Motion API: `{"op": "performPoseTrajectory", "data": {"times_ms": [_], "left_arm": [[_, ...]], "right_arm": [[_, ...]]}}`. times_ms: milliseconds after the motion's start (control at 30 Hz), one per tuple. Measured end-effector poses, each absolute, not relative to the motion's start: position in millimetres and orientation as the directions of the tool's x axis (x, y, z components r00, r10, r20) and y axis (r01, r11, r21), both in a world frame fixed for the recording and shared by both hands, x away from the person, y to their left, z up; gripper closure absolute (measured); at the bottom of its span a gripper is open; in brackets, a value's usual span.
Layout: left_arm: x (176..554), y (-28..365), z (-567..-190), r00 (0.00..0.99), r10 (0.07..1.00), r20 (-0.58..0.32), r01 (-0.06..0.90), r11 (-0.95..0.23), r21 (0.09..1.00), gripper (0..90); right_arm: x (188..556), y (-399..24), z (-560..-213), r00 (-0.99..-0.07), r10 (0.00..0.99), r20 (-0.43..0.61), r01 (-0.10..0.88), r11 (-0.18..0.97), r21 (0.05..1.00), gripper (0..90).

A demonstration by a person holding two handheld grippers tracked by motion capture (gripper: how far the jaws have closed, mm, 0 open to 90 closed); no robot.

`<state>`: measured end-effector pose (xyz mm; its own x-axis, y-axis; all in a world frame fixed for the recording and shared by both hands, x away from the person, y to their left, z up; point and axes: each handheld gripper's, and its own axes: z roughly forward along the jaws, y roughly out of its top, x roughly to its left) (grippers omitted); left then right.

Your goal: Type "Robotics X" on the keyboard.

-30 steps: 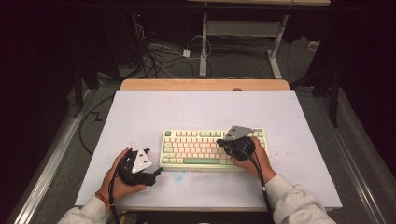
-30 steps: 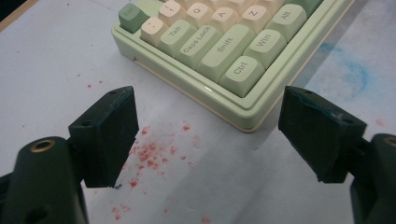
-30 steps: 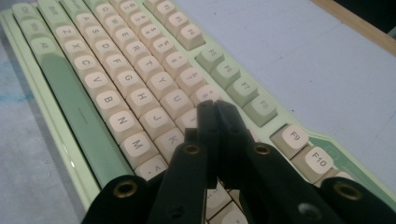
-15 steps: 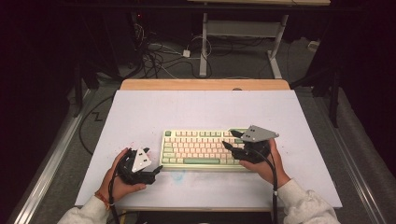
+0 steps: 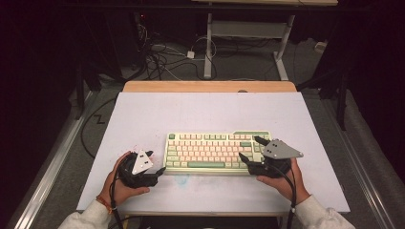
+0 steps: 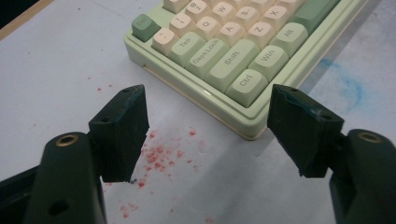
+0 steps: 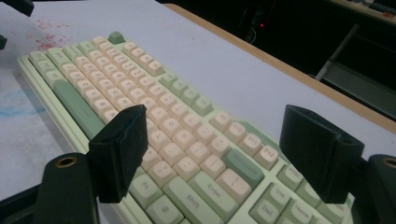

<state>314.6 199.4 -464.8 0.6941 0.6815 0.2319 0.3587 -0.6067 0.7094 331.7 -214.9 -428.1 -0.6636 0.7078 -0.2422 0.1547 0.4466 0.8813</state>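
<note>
White tabletop (image 5: pixel 143 119): my left gripper (image 5: pixel 155 161) and right gripper (image 5: pixel 252 149) flank the mechanical keyboard (image 5: pixel 210 150), jaws open, right just widened, left narrowing, both empty. Uneven closing could skew it.

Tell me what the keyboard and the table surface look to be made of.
Keyboard: looks like molded plastic, matte pale green case with cream and green keycaps, printed legends, soft sheen at the case edge. Table surface: seems a matte white laminate or sheet, stained with red specks and a blue smear; bare wood strip along the far edge.
</note>
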Motion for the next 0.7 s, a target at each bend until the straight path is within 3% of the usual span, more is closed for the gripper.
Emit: {"op": "performPoseTrajectory", "data": {"times_ms": [100,233,433,700], "left_arm": [[318,201,-463,0.684,0.701,0.201,0.404,-0.594,0.696,37.8],[321,204,-462,0.700,0.697,0.157,0.423,-0.582,0.695,61.2],[322,201,-460,0.736,0.662,0.141,0.414,-0.605,0.680,85.4],[331,181,-448,0.773,0.619,0.136,0.382,-0.626,0.680,87.9]], "right_arm": [[325,-222,-434,-0.643,0.723,-0.253,0.171,0.457,0.873,22.8],[317,-233,-442,-0.622,0.745,-0.243,0.197,0.449,0.872,22.7],[309,-243,-449,-0.596,0.757,-0.269,0.211,0.471,0.857,22.7],[306,-248,-456,-0.585,0.755,-0.296,0.213,0.496,0.842,22.8]]}}
